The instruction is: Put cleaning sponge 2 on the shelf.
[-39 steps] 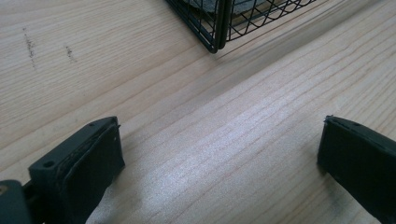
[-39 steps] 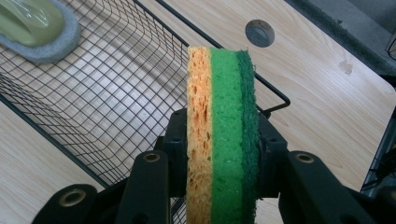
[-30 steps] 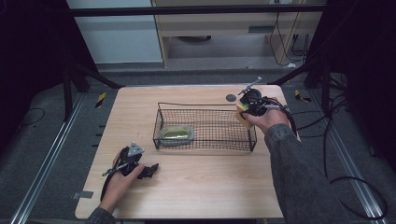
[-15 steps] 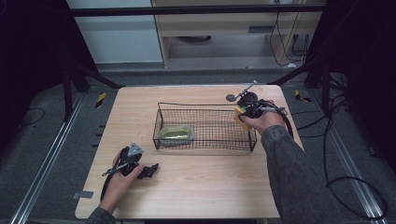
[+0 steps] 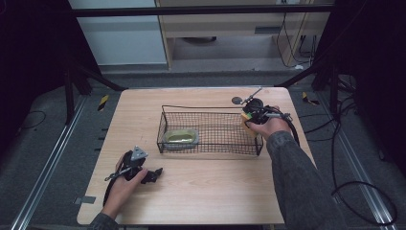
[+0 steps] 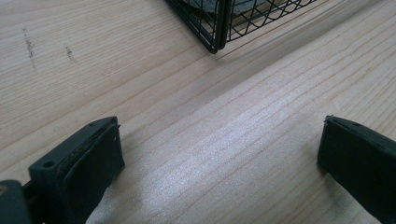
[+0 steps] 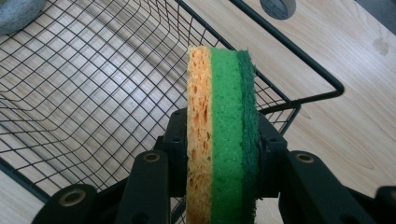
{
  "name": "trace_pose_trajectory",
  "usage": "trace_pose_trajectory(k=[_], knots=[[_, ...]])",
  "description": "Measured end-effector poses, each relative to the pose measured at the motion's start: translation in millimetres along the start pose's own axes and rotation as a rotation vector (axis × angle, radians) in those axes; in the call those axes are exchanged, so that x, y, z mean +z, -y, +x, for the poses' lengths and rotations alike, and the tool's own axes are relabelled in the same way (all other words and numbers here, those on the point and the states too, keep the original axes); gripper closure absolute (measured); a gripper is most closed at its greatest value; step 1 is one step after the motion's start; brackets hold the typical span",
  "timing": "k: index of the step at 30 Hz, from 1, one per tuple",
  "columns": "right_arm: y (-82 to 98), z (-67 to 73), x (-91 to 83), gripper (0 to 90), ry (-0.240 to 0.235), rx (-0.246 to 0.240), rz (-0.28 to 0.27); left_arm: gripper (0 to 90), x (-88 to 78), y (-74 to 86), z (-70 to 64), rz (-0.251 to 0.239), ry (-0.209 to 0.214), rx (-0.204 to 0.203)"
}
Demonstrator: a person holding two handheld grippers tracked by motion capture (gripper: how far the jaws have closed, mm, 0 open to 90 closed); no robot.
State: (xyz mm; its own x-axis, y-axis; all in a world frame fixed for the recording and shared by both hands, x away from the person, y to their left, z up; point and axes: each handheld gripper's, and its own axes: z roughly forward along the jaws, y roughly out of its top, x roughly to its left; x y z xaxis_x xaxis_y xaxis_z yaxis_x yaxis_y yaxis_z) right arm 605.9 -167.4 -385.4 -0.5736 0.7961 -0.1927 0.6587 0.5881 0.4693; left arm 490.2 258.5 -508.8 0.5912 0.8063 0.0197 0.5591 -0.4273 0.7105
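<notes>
Right gripper (image 5: 249, 113) clamped on a layered sponge (image 7: 223, 135), orange, green and dark scouring face on edge between the jaws, poised over the right end of the wire basket (image 5: 210, 143); evidently positioned for lowering inside. Soap dish (image 5: 180, 137) already lying at the basket's left end. Right forearm stretched forward, wrist bent over the rim. Left gripper (image 5: 154, 174) resting idle on the table (image 5: 215, 191), jaws wide apart, empty, aimed at the basket's corner.

My right gripper (image 7: 223, 186) has black jaws with brass-ringed screw holes and a trailing black cable; my left gripper (image 5: 143, 173) carries a grey three-cornered plate. My sleeve (image 5: 299, 182) is dark grey.
</notes>
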Motion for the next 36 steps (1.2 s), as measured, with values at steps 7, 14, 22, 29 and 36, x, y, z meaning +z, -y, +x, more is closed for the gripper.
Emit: trace_pose_trajectory(k=[7, 14, 22, 29, 36], knots=[[1.3, 0.2, 14.6, 64.8, -0.002, -0.001, 0.017, 0.0, 0.0, -0.1, 0.1, 0.0, 0.001, 0.001], [0.9, 0.3, 21.4, 64.8, 0.004, 0.004, 0.02, 0.0, 0.0, -0.1, 0.1, 0.0, 0.002, 0.001], [0.1, 0.0, 26.0, 64.6, 0.015, -0.001, 0.025, 0.0, 0.1, -0.1, 0.1, 0.0, 0.002, 0.0], [-1.4, 2.5, 29.5, 64.6, 0.02, -0.006, 0.019, 0.0, 0.1, -0.1, 0.1, 0.0, 0.002, 0.0], [-3.7, 2.8, 32.8, 64.5, 0.024, -0.003, 0.016, 0.0, 0.1, -0.1, 0.2, 0.0, 0.002, 0.001]])
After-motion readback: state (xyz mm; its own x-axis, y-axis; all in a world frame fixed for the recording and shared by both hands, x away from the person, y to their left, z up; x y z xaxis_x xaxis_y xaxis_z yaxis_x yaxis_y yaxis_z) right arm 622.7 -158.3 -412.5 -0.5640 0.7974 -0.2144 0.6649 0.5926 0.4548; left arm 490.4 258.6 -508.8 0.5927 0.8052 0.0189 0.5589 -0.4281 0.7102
